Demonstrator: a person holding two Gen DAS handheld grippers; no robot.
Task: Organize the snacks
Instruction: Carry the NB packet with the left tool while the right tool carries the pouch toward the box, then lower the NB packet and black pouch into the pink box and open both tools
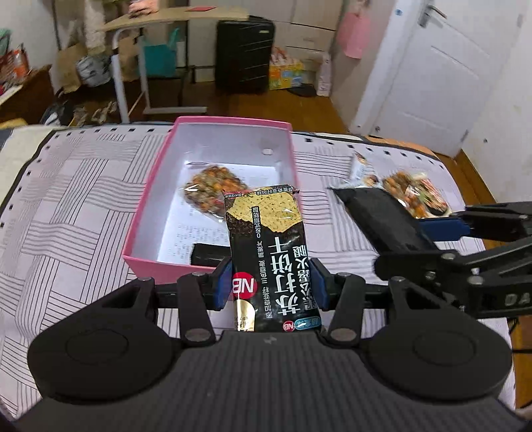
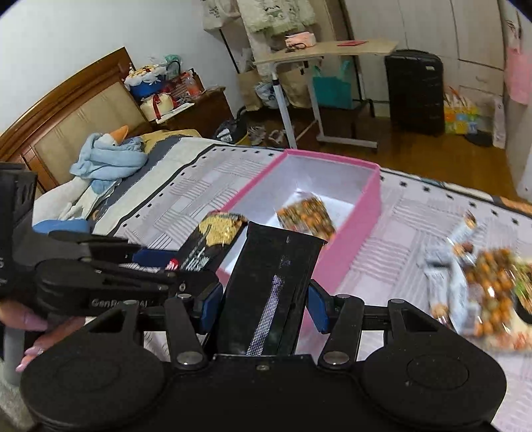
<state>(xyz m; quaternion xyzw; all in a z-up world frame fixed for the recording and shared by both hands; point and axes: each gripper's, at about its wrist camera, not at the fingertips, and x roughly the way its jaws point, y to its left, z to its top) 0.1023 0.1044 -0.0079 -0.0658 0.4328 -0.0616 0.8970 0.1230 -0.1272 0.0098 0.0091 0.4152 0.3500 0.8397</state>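
Snacks are spread over a bedspread patterned with grey lines, and a pink box with a white inside is taken as the landmark.

Inside the box, one clear bag of mixed nuts is seen near the middle, and one dark packet lies against the near wall. To the right of the box, on the bedspread, a second nut bag and a small white packet are seen close together; they are blurred in the right wrist view.

The left gripper is closed on a black cracker pack, held at the near wall of the box and overlapping its near right corner in the view. "NB" in a red circle is readable on it, beside large Chinese characters printed upside down to the camera.

The right gripper is clamped on a plain black pack, back side up, with a silvery seam down its length; it is held just right of the box's near corner. No writing can be read on it. "GenRo" is legible on the left gripper's body in the right wrist view.

Beyond the box, across the wooden floor, one black suitcase and one rolling desk are visible. Left of the box a blue plush goose lies by the headboard.
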